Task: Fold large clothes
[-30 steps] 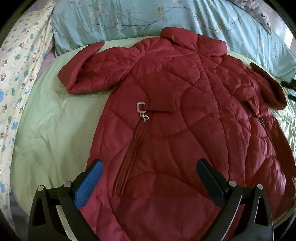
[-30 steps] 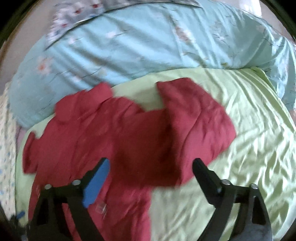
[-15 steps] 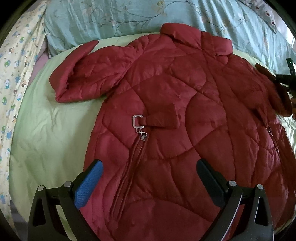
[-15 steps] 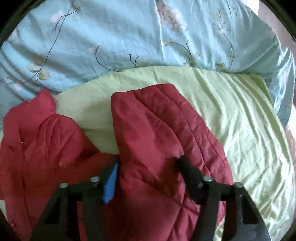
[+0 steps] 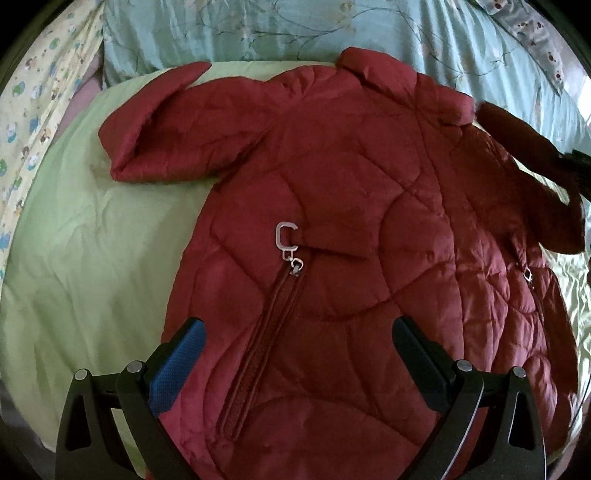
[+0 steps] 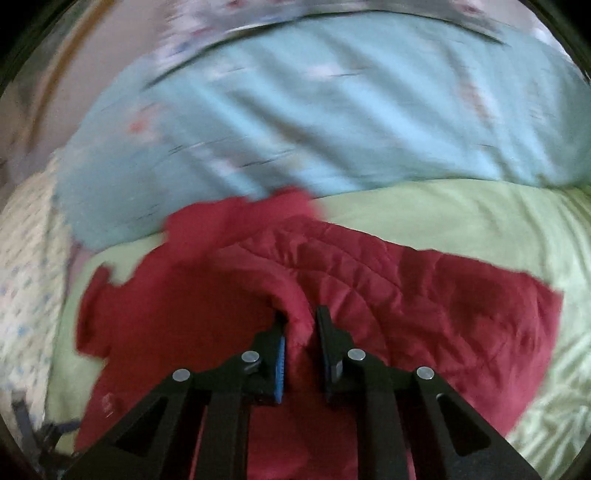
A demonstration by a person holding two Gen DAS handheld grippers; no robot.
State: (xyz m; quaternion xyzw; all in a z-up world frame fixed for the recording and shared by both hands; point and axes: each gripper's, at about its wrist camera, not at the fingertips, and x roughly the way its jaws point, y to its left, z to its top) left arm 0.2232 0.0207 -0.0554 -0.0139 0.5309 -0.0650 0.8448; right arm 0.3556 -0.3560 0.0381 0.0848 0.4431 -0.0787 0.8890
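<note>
A dark red quilted jacket (image 5: 351, 192) lies spread flat on a light green sheet (image 5: 81, 236), collar toward the far pillows. Its left sleeve (image 5: 166, 122) is bent back at the upper left. A pocket zipper with a clear clip (image 5: 286, 240) sits mid-body. My left gripper (image 5: 295, 350) is open and empty above the jacket's lower body. My right gripper (image 6: 300, 325) is shut on a fold of the jacket's right sleeve (image 6: 424, 295) and holds it raised; the lifted sleeve shows in the left wrist view (image 5: 524, 162) at the right edge.
A light blue floral quilt (image 5: 332, 29) lies along the far side of the bed. A cartoon-print sheet (image 5: 33, 92) runs down the left side. The right wrist view is motion-blurred, with the blue quilt (image 6: 332, 122) behind the jacket.
My right gripper closed on the right sleeve and lifted it, swinging toward the jacket body. The left gripper stayed open and drifted slightly over the jacket's lower body.
</note>
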